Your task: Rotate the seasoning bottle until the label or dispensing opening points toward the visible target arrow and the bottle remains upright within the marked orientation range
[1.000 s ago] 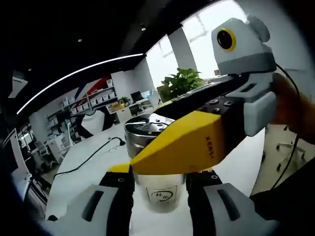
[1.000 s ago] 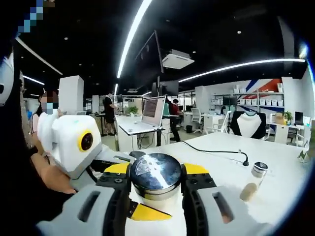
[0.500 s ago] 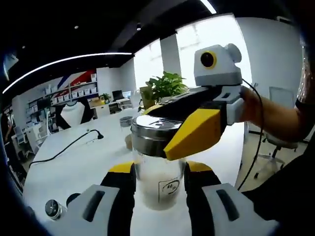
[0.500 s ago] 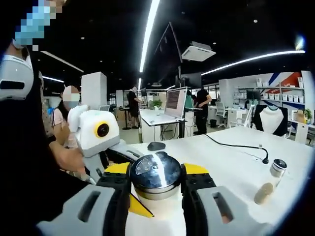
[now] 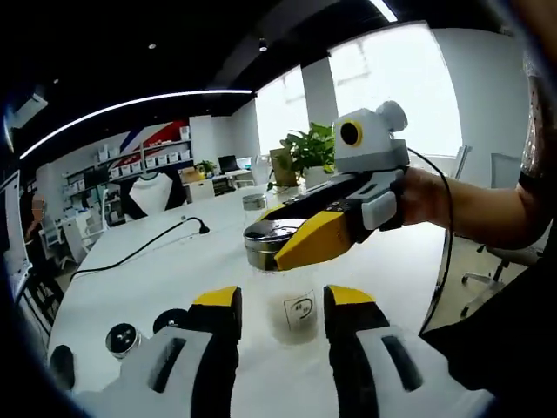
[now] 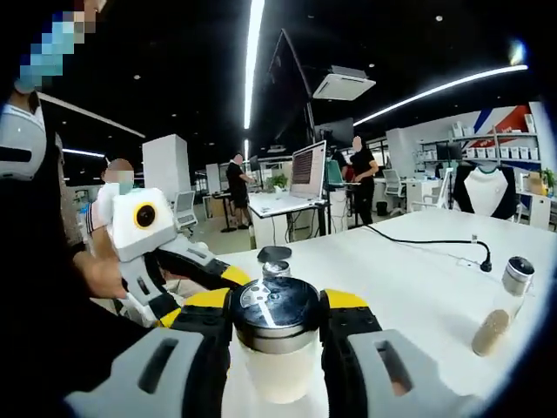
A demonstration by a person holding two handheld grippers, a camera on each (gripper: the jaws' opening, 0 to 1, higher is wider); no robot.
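The seasoning bottle (image 5: pixel 291 315) is a clear glass jar with a steel lid (image 6: pixel 277 306), upright on the white table (image 5: pixel 174 270). Its small square label (image 5: pixel 300 308) faces the left gripper view. My right gripper (image 6: pixel 278 309) is shut on the lid, with a yellow-tipped jaw on each side. It reaches in from the right as the right gripper (image 5: pixel 266 240) in the left gripper view, held by a hand. My left gripper (image 5: pixel 283 305) is open, its jaws short of the jar and not touching it. It appears as the left gripper (image 6: pixel 202 294) beside the jar.
A pepper shaker (image 6: pixel 503 303) stands at the table's right. Small capped bottles (image 5: pixel 123 339) sit near the left jaw. A black cable (image 5: pixel 139 248) runs across the table. A small bottle (image 6: pixel 276 268) stands just behind the jar. People stand at desks in the background.
My left gripper has drawn back from the jar, which half a second ago filled the gap between its jaws. The right gripper stays clamped on the lid.
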